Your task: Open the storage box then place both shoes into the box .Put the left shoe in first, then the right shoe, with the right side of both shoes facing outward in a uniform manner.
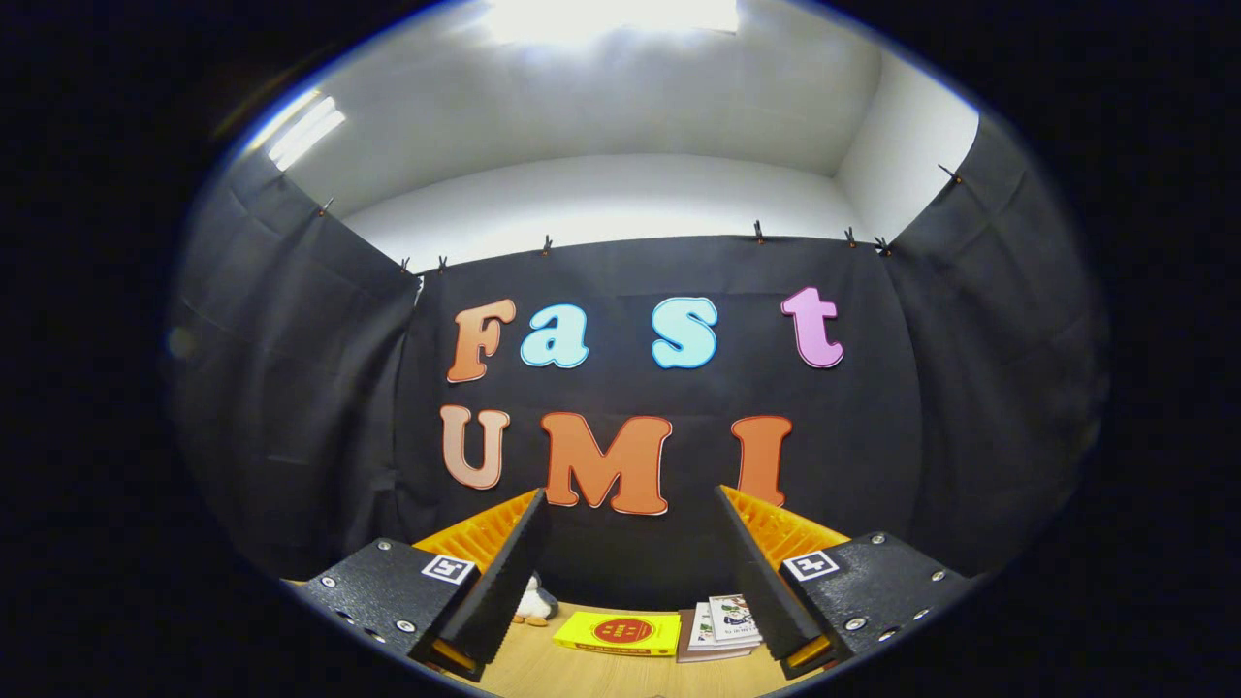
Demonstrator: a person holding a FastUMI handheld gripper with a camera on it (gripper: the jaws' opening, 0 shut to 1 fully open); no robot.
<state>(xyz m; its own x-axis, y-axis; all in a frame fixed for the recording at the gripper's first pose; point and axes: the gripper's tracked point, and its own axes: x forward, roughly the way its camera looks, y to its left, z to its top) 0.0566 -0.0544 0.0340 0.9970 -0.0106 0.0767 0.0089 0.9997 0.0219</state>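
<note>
The gripper (630,562) is showing two wedge-shaped fingers (499,582) with a rough, grainy surface and fine saw-toothed ridges running along their inner edges. Each finger is sitting on a blocky, textured mount that is carrying several round silver screw heads and one small square white tag printed with a black coded pattern. Ribbed panels are rising behind both mounts.
</note>
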